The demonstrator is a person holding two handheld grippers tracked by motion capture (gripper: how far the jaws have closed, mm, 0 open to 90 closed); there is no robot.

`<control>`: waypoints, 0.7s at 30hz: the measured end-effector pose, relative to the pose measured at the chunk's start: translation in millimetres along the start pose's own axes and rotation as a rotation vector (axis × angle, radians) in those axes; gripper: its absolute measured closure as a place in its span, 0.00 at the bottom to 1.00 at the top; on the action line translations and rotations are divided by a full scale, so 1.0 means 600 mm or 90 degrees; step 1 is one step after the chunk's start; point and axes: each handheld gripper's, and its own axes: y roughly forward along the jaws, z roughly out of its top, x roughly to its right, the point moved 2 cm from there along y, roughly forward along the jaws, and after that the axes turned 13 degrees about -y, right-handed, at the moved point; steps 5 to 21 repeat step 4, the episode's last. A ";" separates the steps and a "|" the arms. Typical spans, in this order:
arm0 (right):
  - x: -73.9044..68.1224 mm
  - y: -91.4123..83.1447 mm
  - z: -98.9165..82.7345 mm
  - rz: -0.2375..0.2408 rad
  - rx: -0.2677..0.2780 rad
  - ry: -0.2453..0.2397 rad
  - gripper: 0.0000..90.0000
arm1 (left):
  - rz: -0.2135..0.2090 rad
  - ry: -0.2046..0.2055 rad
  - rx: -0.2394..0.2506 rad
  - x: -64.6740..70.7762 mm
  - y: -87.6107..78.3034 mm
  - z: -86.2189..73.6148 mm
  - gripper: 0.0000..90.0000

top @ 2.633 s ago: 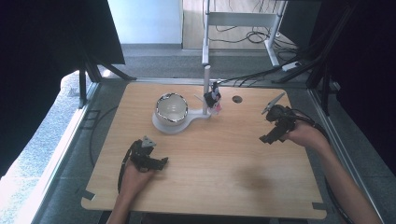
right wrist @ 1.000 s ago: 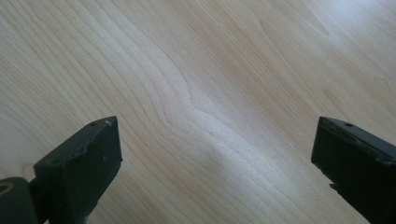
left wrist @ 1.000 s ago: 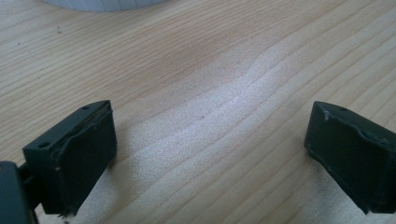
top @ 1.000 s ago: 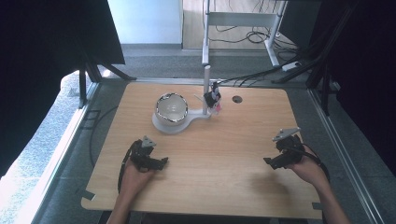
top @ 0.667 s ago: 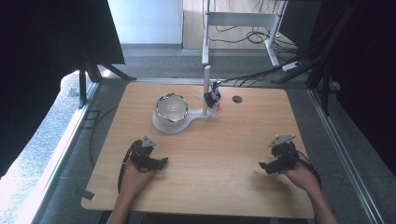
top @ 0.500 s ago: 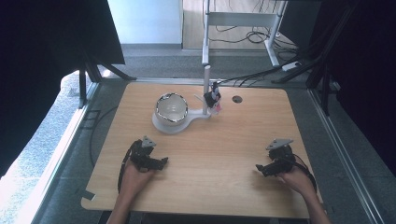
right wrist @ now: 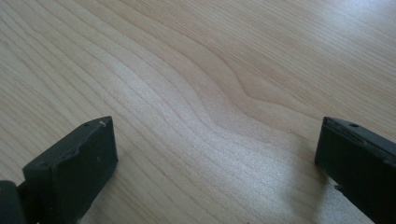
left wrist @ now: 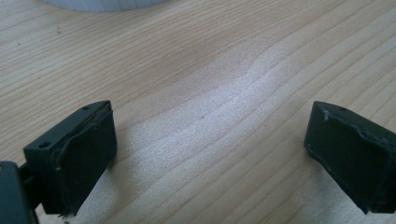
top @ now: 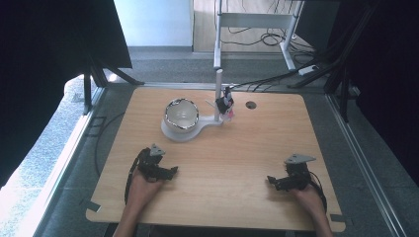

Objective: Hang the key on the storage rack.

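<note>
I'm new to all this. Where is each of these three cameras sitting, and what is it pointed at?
High view: fixed above the person's side, looking forward and down on the wooden table; both forearms, the left gripper and right gripper show, with a white bowl stand beyond.
Left gripper view: rides that gripper, looking along its spread fingers at tabletop.
Right gripper view: likewise, past its spread fingers.
Shared: the same wood surface; the stand's white edge tops the left gripper view.

Bowl on stand base at table rear centre, post just right
</note>
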 end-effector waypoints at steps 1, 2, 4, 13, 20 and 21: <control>-0.001 0.000 0.000 -0.003 0.000 0.003 0.00 | 0.000 0.000 0.000 0.000 0.000 0.000 0.03; -0.002 -0.001 0.000 -0.005 -0.001 0.006 0.00 | 0.000 0.000 0.000 0.000 0.000 0.000 0.03; -0.003 -0.002 -0.001 -0.006 -0.002 0.007 0.00 | 0.000 -0.001 0.000 0.000 0.000 0.000 0.03; -0.003 -0.002 -0.001 -0.006 -0.002 0.007 0.00 | 0.000 -0.001 0.000 0.000 0.000 0.000 0.03; -0.003 -0.002 -0.001 -0.006 -0.002 0.007 0.00 | 0.000 -0.001 0.000 0.000 0.000 0.000 0.03; -0.003 -0.002 -0.001 -0.006 -0.002 0.007 0.00 | 0.000 -0.001 0.000 0.000 0.000 0.000 0.03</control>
